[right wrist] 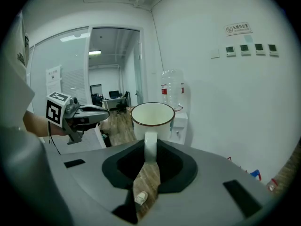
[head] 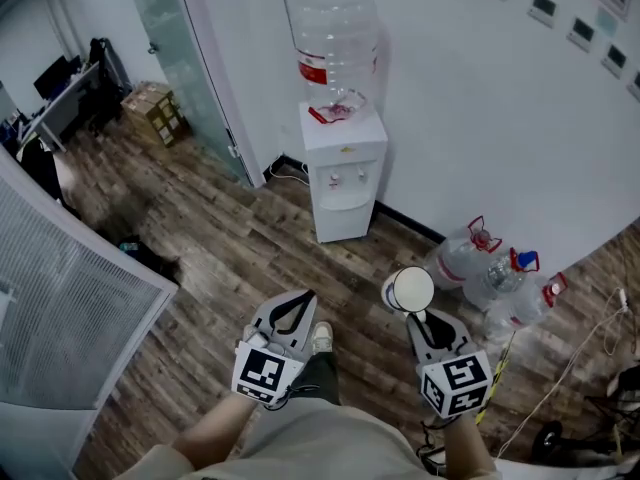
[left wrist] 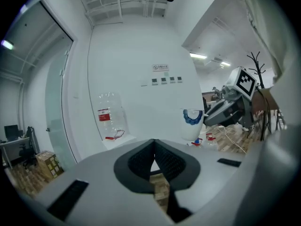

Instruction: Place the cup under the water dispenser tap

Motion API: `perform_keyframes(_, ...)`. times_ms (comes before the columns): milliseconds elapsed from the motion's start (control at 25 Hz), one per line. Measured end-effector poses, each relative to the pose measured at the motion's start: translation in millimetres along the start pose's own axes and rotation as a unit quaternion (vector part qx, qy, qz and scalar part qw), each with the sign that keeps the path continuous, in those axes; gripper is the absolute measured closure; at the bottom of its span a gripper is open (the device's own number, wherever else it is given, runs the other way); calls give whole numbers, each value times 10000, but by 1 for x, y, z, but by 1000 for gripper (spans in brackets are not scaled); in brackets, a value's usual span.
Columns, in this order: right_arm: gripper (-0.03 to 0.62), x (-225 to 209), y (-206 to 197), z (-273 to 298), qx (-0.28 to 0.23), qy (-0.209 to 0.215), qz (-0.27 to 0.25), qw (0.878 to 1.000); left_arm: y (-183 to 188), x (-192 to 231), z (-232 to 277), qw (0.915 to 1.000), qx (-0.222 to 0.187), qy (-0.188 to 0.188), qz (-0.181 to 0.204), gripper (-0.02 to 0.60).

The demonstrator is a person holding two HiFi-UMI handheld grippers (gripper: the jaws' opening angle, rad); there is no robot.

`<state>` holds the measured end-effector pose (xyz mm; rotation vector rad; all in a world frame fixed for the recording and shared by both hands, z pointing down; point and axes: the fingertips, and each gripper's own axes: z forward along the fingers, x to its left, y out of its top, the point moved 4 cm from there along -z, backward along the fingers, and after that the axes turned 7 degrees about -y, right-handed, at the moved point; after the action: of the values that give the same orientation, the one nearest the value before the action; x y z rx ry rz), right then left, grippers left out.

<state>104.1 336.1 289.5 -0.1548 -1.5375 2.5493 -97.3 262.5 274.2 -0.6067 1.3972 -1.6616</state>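
Note:
A white enamel cup [head: 408, 290] with a dark rim hangs above the wooden floor, and my right gripper [head: 421, 317] is shut on its handle. In the right gripper view the cup [right wrist: 153, 118] stands upright just past the jaws, its handle [right wrist: 150, 146] pinched between them. The white water dispenser [head: 341, 173] with a clear bottle [head: 338, 53] on top stands against the wall ahead, well beyond the cup. Its taps [head: 348, 179] face me. My left gripper [head: 299, 305] is held beside the right one, shut on nothing, pads touching [left wrist: 154, 146]. The left gripper view shows the cup [left wrist: 192, 124] to its right.
Several spare water bottles [head: 490, 268] lie on the floor right of the dispenser. A glass partition [head: 190, 58] and a cardboard box [head: 155, 110] are at the left. A white mesh panel [head: 70, 298] stands at the near left. Cables [head: 590, 343] trail at the right.

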Motion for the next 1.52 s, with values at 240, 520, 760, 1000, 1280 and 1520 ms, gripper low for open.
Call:
perform_keyframes(240, 523, -4, 52, 86, 43, -39, -7, 10000, -2, 91, 46, 10000, 33, -45, 4, 575)
perform_keyframes(520, 523, -12, 107, 167, -94, -140, 66, 9998, -2, 174, 92, 9999, 34, -106, 6, 575)
perform_keyframes(760, 523, -31, 126, 217, -137, -211, 177, 9995, -12, 205, 121, 9999, 128, -82, -8, 575)
perform_keyframes(1000, 523, -47, 123, 269, -83, -106, 133, 9998, -28, 221, 153, 9995, 244, 79, -203, 575)
perform_keyframes(1280, 523, -73, 101, 344, -7, 184, 7, 9998, -53, 248, 198, 9960, 367, 642, -496, 575)
perform_keyframes(1520, 523, -95, 72, 402, 194, 464, 15, 9987, -80, 263, 234, 9910, 430, 1064, -687, 575)
